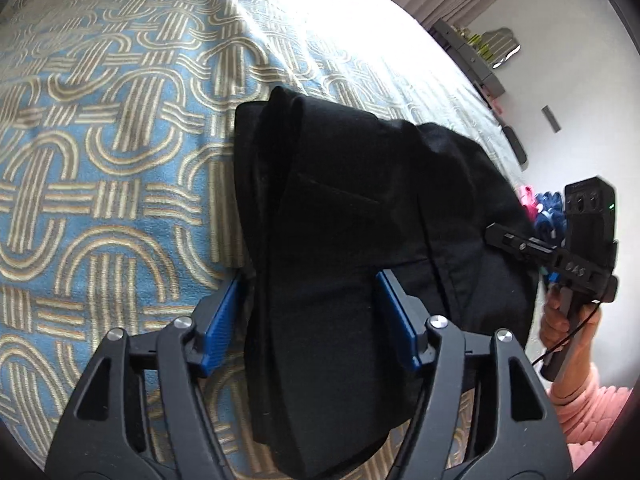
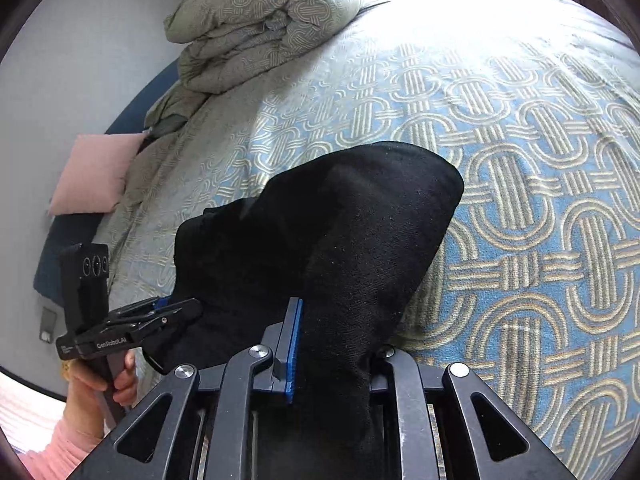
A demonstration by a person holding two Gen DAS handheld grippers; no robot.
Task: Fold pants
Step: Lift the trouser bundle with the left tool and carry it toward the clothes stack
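Observation:
Black pants (image 1: 340, 216) lie folded in a thick bundle on the blue patterned bedspread (image 1: 100, 160). My left gripper (image 1: 308, 316) has its blue pads on either side of the near end of the bundle, jaws wide with the cloth between them. In the right wrist view the pants (image 2: 360, 232) drape over my right gripper (image 2: 332, 344), whose blue left pad (image 2: 294, 344) presses the cloth; the right pad is hidden under fabric. The right gripper also shows in the left wrist view (image 1: 520, 244), at the pants' right edge. The left gripper shows in the right wrist view (image 2: 168, 312), closed on cloth.
A folded green-grey duvet (image 2: 260, 20) lies at the head of the bed, with a pink pillow (image 2: 96, 172) beside it. A wall shelf (image 1: 476, 52) and coloured items (image 1: 540, 204) lie beyond the bed's right edge. Bedspread (image 2: 540, 200) stretches around the pants.

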